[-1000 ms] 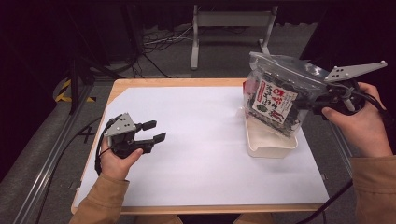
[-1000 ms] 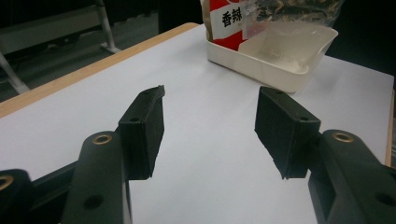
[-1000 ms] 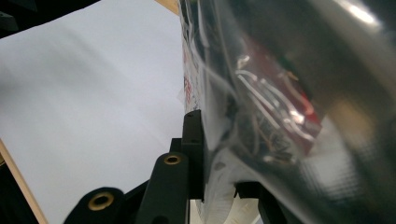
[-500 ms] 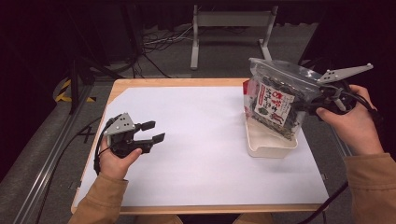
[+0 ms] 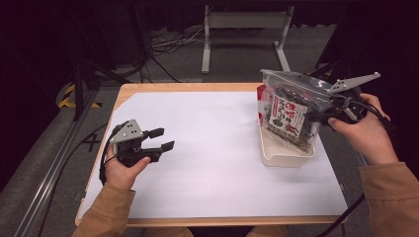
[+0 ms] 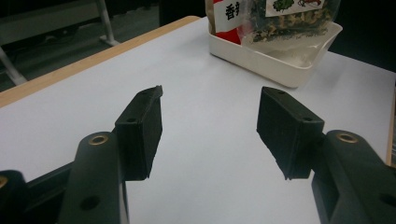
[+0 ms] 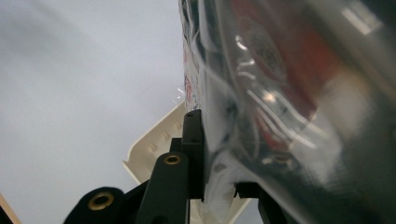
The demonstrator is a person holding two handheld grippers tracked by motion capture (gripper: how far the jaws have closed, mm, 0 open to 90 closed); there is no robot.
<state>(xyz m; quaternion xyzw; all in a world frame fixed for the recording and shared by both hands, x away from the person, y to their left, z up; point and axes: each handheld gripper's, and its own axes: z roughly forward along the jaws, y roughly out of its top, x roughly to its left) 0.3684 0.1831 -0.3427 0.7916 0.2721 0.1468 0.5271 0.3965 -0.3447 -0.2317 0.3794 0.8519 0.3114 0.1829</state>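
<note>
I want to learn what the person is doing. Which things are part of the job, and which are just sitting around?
Part of the job:
- snack bag, held in the right claw
- white tray under the bag

Just around:
- left claw, open, holding nothing
- white sheet on the table
- metal stand behind the table

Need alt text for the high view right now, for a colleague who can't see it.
The right gripper holds a clear snack bag upright over a white tray at the table's right side. The left gripper, jaws open and empty, rests over the white table sheet.
</note>
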